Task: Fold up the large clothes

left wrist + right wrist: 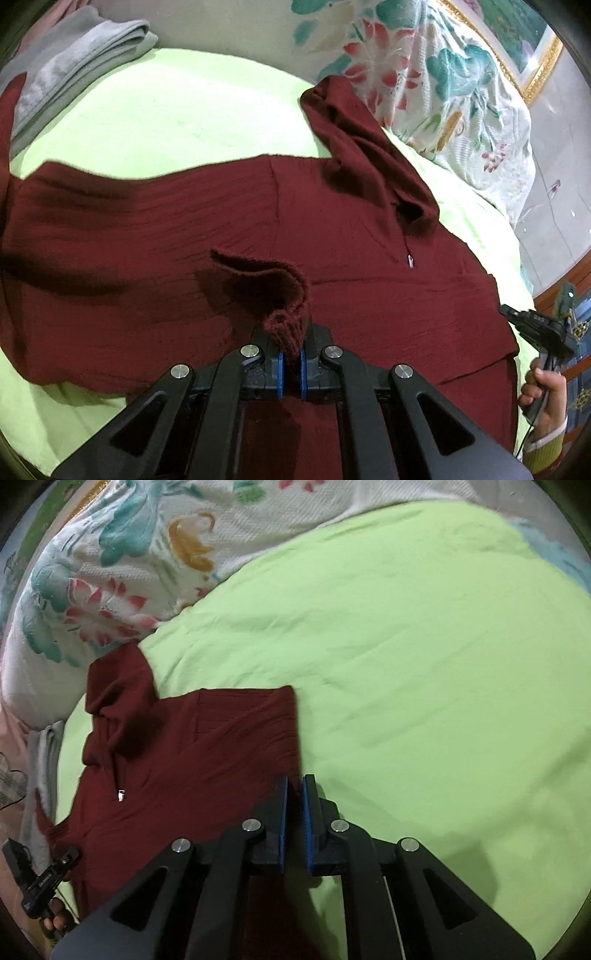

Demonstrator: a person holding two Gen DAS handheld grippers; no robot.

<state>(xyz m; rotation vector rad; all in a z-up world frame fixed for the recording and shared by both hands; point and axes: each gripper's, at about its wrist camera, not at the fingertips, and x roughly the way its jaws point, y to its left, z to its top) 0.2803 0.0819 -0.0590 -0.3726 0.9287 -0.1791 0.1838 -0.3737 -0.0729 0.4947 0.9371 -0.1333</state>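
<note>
A maroon hooded sweater [184,229] is spread on the green sheet [424,646], with bare sheet seen right of the right gripper [294,797]. A ribbed cuff [284,328] is clamped by the left gripper [291,363]; the sweater's side edge is pinched in the right jaws, both angled downward.

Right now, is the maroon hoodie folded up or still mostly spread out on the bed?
Mostly spread: the maroon hoodie lies flat across the green sheet, hood out; only a cuff is lifted.
</note>
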